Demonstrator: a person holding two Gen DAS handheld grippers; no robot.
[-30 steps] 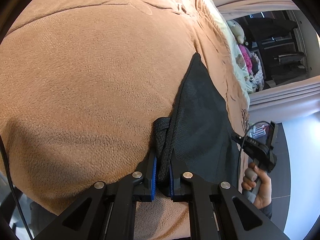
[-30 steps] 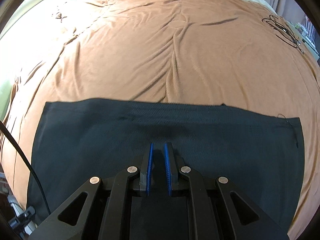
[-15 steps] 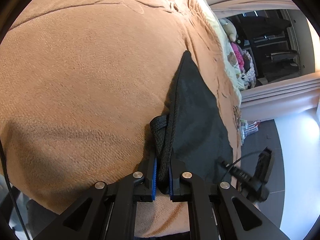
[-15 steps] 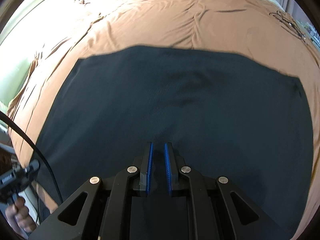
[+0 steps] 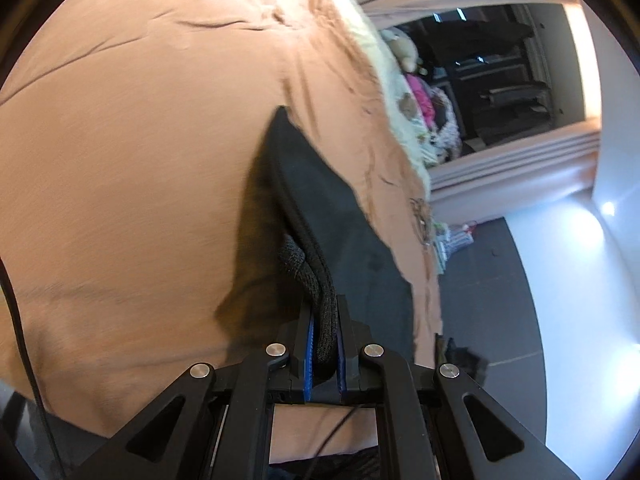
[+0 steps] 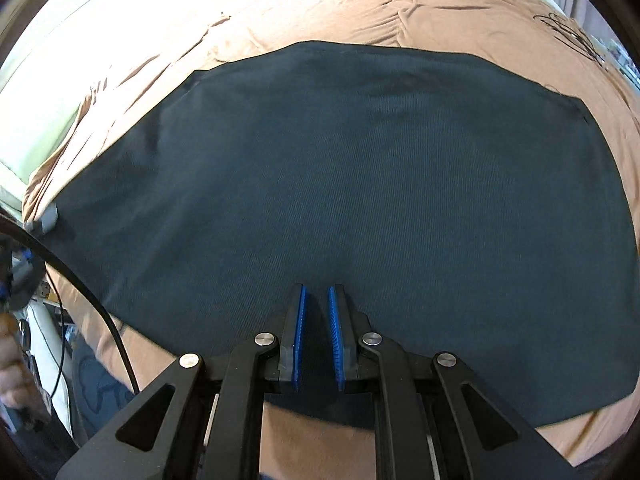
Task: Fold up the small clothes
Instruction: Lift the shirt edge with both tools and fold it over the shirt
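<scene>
A dark grey-black garment point(image 6: 360, 184) lies spread flat on the tan bedspread point(image 6: 360, 4). In the left wrist view the garment point(image 5: 340, 216) is seen edge-on, and my left gripper point(image 5: 325, 320) is shut on its thick bunched hem, lifting that corner off the bed. My right gripper point(image 6: 317, 300) hovers over the garment's near edge with its blue pads a narrow gap apart and nothing between them. The left gripper also shows in the right wrist view point(image 6: 20, 276) at the far left edge, blurred.
A tan bedspread point(image 5: 132, 160) covers the bed. A pale green pillow or headboard point(image 6: 36, 136) is at the far left. Beyond the bed's right side are a basket of toys and clothes point(image 5: 424, 100), dark shelving and a grey floor point(image 5: 480, 280). A black cable point(image 6: 100, 300) hangs near.
My right gripper has pulled back and risen, so the whole garment now shows spread out. My left gripper has lifted the held hem and swung; its view is blurred.
</scene>
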